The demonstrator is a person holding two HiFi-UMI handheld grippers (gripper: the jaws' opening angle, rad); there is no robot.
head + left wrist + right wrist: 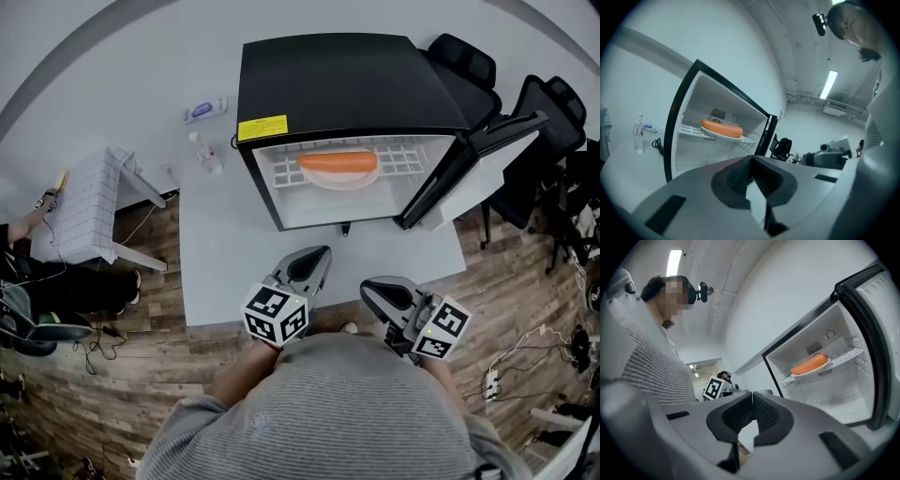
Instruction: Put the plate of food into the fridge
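The plate [339, 178] sits on the white wire shelf [408, 159] inside the fridge [347, 84], bearing a long orange food piece [337, 161]. The food's long axis runs left to right in the head view, parallel to the fridge's open front. The plate's far edge is hidden under the black top.

The fridge stands on a white desk [225, 253]; its door [478, 159] hangs open to the right. A clear bottle [210, 155] stands just beside the fridge's left side, with a small blue-and-white packet [204, 111] behind it. Black chairs [469, 61] are behind the door. A small dark thing [345, 228] below the fridge front is too small to tell.

The left gripper [319, 251] and right gripper [375, 289] hover at the desk's near edge, well apart from the plate. Each has its jaws together with nothing between them.
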